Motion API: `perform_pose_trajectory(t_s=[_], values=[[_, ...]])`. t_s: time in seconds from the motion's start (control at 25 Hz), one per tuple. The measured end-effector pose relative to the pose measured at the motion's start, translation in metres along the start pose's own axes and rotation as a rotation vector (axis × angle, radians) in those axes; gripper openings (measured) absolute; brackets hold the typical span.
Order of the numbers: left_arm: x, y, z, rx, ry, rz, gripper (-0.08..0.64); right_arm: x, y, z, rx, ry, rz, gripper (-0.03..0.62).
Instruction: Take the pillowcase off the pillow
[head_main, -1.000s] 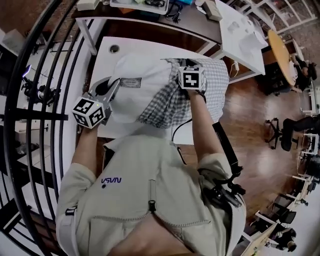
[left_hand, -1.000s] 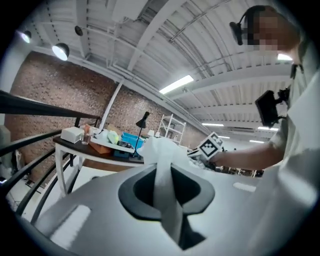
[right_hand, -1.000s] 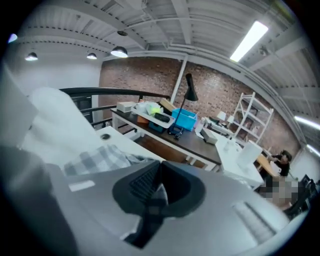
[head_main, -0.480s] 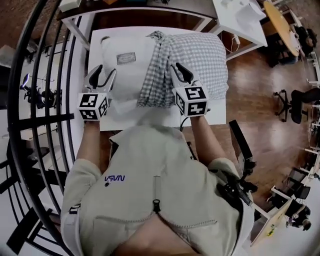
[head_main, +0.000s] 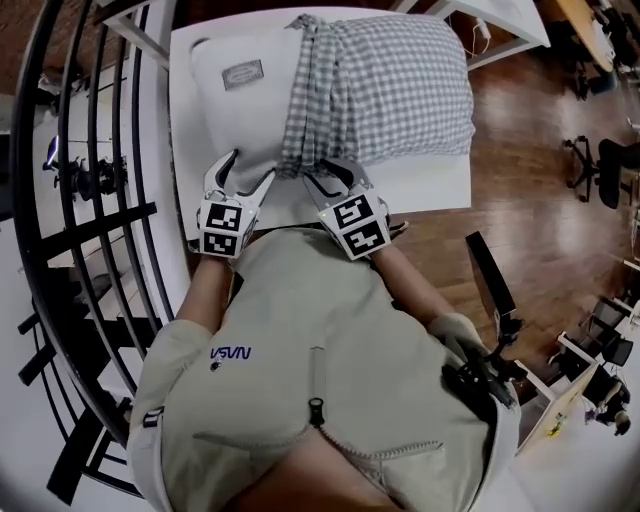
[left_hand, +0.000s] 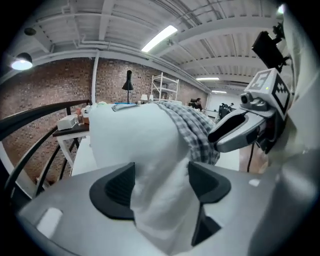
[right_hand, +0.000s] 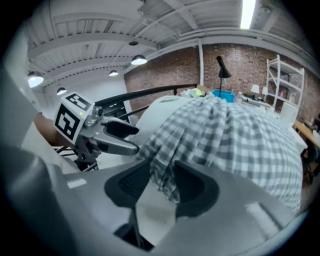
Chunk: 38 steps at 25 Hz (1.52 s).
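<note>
Opening jaws just now, left gripper (head_main: 250, 170) released around corner of white pillow (head_main: 245, 110), right gripper (head_main: 328, 172) released around checked pillowcase (head_main: 390, 80) hem, six o'clock on bench (head_main: 425, 188).

- left gripper (head_main: 245, 172) is angling downward, its jaws having just been opening wide, pillow (left_hand: 145, 145) corner bulging between them.
- right gripper (head_main: 336, 176) is sitting just beside it, jaws likewise just opening, pillowcase (right_hand: 225, 140) edge hanging between them.
- both forearms are reaching forward.
</note>
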<state>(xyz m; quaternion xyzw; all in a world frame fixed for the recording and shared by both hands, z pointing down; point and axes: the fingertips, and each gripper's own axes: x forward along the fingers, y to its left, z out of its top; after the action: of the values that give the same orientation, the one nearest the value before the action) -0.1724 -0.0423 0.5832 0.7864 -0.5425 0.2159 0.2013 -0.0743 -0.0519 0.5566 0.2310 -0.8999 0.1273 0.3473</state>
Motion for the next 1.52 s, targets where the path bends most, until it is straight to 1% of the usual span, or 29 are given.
perform_pose_trajectory(t_s=[0.04,0.08,0.12,0.16,0.2,0.28,0.32,0.44,0.52,0.6,0.64,0.68,0.76,0.88,0.96,1.04,1.16,1.28,1.36,1.44,1.52], values=[[0.005,0.002,-0.003,0.016,0.021,0.009,0.324,0.009,0.000,-0.004,-0.011,0.023,-0.014,0.150],[0.010,0.003,-0.005,0.037,0.041,0.015,0.303,0.018,-0.003,-0.007,-0.031,0.045,-0.038,0.150],[0.013,0.004,-0.004,0.059,0.053,0.017,0.241,0.027,-0.006,-0.009,-0.063,0.065,-0.070,0.150],[0.014,0.004,-0.001,0.079,0.056,0.016,0.176,0.034,-0.009,-0.011,-0.100,0.079,-0.101,0.137],[0.013,0.004,0.003,0.092,0.049,0.017,0.118,0.037,-0.011,-0.011,-0.133,0.084,-0.128,0.080],[0.005,0.008,0.018,0.090,0.002,0.032,0.044,0.032,-0.014,-0.006,-0.163,0.067,-0.164,0.042],[-0.001,0.013,0.028,0.073,-0.034,0.050,0.030,0.025,-0.017,-0.002,-0.163,0.050,-0.183,0.035],[-0.024,0.042,0.066,0.020,-0.164,0.142,0.012,-0.004,-0.038,0.010,-0.151,0.005,-0.275,0.031],[-0.036,0.056,0.088,0.017,-0.219,0.169,0.012,-0.026,-0.057,0.013,-0.136,-0.021,-0.350,0.031],[-0.041,0.063,0.100,0.039,-0.239,0.177,0.012,-0.047,-0.076,0.017,-0.120,-0.044,-0.425,0.031],[-0.041,0.067,0.103,0.036,-0.245,0.183,0.012,-0.057,-0.085,0.020,-0.117,-0.051,-0.460,0.031],[-0.042,0.072,0.104,0.016,-0.250,0.189,0.012,-0.066,-0.094,0.021,-0.114,-0.053,-0.492,0.031],[-0.044,0.080,0.099,-0.054,-0.255,0.199,0.012,-0.079,-0.114,0.018,-0.103,-0.042,-0.547,0.031],[-0.044,0.084,0.079,-0.132,-0.229,0.202,0.012,-0.085,-0.142,-0.009,-0.062,0.018,-0.600,0.031],[-0.039,0.082,0.062,-0.163,-0.199,0.203,0.012,-0.076,-0.154,-0.036,-0.031,0.077,-0.601,0.031],[-0.033,0.080,0.046,-0.190,-0.170,0.205,0.012,-0.062,-0.158,-0.061,-0.007,0.133,-0.584,0.021],[-0.027,0.071,0.027,-0.211,-0.132,0.197,0.012,-0.051,-0.157,-0.077,0.027,0.168,-0.550,0.018],[-0.024,0.058,0.025,-0.184,-0.125,0.167,0.016,-0.051,-0.154,-0.074,0.044,0.155,-0.516,0.021],[-0.029,0.049,0.033,-0.156,-0.139,0.145,0.051,-0.055,-0.151,-0.069,0.064,0.131,-0.482,0.035],[-0.041,0.042,0.044,-0.143,-0.171,0.143,0.082,-0.062,-0.144,-0.063,0.100,0.100,-0.436,0.078],[-0.054,0.040,0.059,-0.139,-0.218,0.165,0.092,-0.071,-0.136,-0.057,0.134,0.064,-0.390,0.110]])
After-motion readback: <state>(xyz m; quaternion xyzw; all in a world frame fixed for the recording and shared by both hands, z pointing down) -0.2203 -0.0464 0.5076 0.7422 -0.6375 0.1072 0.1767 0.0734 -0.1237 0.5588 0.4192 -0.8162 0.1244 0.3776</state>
